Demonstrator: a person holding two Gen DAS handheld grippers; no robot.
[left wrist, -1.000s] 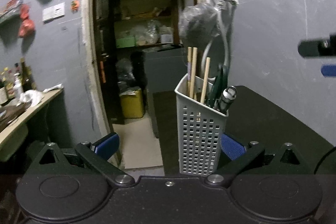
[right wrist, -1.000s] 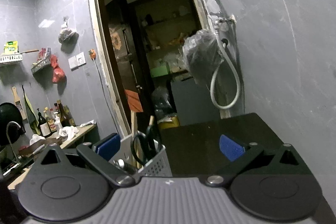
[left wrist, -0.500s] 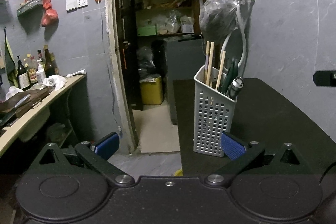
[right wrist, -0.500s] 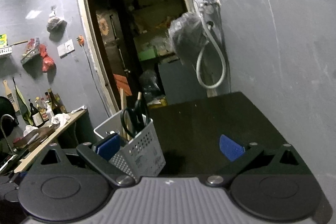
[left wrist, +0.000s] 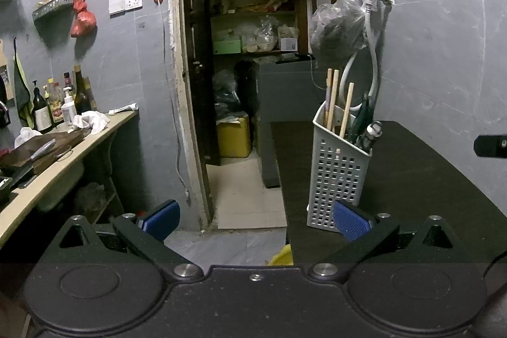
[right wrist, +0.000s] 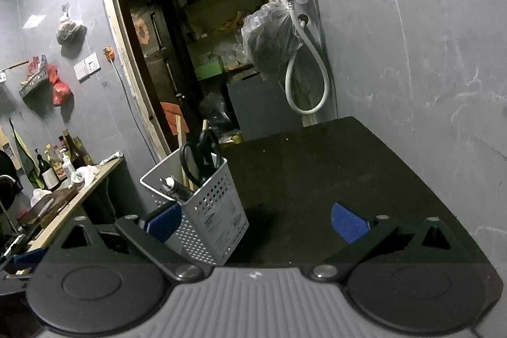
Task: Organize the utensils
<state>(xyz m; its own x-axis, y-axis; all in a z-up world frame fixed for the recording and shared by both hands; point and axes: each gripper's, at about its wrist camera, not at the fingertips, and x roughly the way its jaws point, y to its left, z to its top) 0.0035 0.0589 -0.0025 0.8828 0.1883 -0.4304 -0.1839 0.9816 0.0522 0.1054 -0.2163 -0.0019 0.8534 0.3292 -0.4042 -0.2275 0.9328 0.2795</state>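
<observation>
Your left gripper (left wrist: 255, 219) and right gripper (right wrist: 255, 220) both hang spread and empty. The basket (left wrist: 340, 176) stands near the table's (left wrist: 427, 179) left edge, holding chopsticks (left wrist: 331, 98), scissors (right wrist: 201, 156) and perhaps a peeler. Nudge it leftward and it may topple off.

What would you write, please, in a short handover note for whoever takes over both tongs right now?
Left tongs: open, holding nothing, in front of the grey holder's left side.
Right tongs: open, holding nothing, over the black table, the holder by their left finger.
Grey perforated utensil holder: upright near the table's left edge.
Inside it: wooden chopsticks, black-handled scissors and a metal-tipped utensil.
Done: everything in view already stands in the holder.
Left: no loose utensils show on the table; check outside the views before stopping.
</observation>
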